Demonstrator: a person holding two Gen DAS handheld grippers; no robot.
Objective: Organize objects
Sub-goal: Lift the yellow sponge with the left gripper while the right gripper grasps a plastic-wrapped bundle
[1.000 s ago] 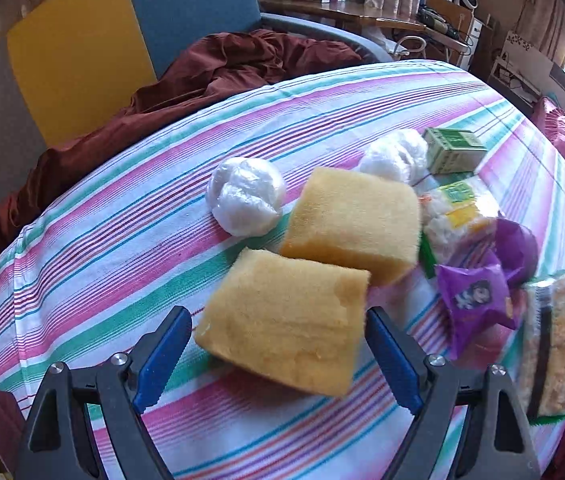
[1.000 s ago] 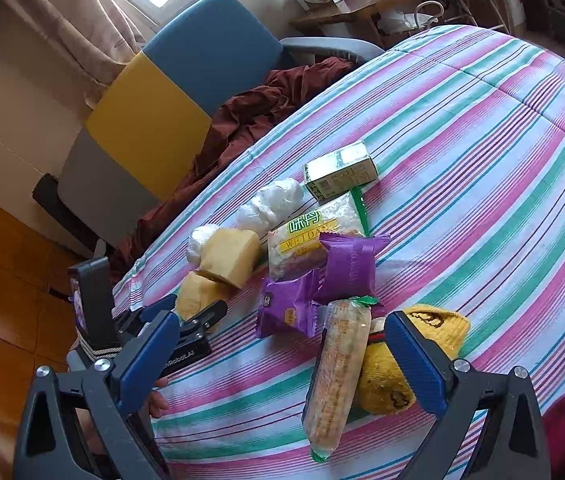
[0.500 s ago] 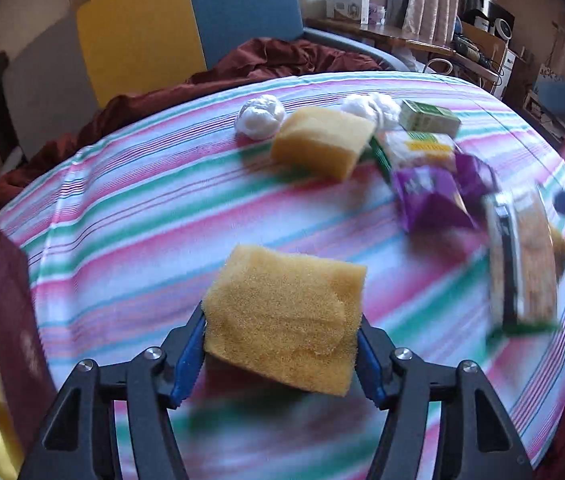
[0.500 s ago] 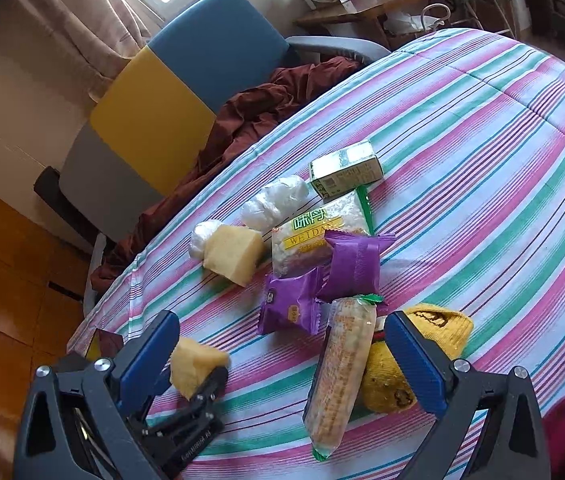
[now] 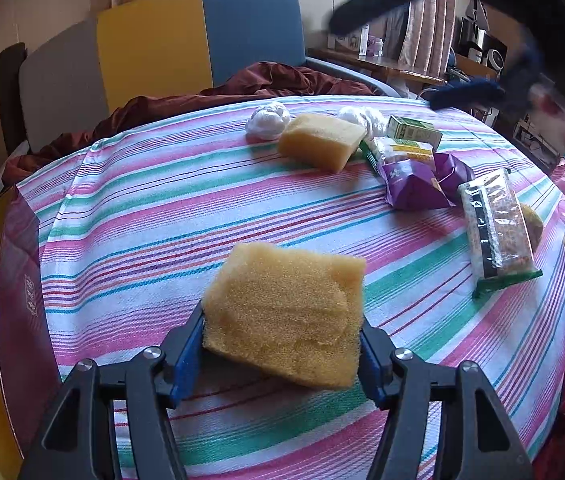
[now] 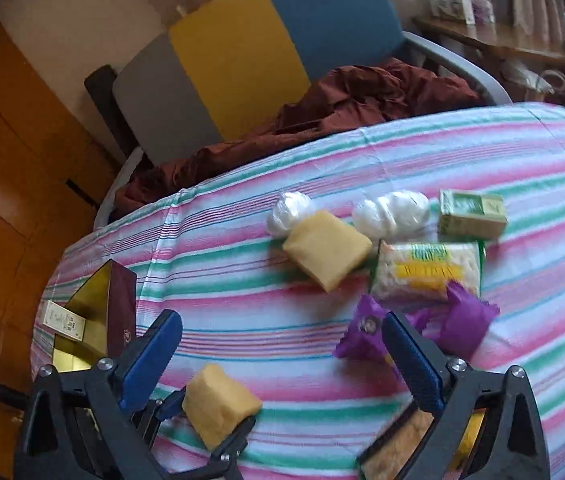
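Clamping a yellow sponge by its two sides, the left hand-held gripper holds it clear of the cloth near the worktop's edge, a side grip that squeezes the soft foam without crushing it and likely suits carrying it toward the open maroon-and-gold box at the left edge, where a small pale carton already lies. The right hand-held gripper has just been closing a little yet stands wide with nothing between its blue pads, hovering over the purple snack packets, probably lining up the next pick. A second sponge, two white wrapped bundles, a green box and a cracker pack cluster further along the worktop, draped in a pink, green and white striped cloth. Behind it stand a grey, yellow and blue chair with dark red fabric heaped on its seat, and a curtained window
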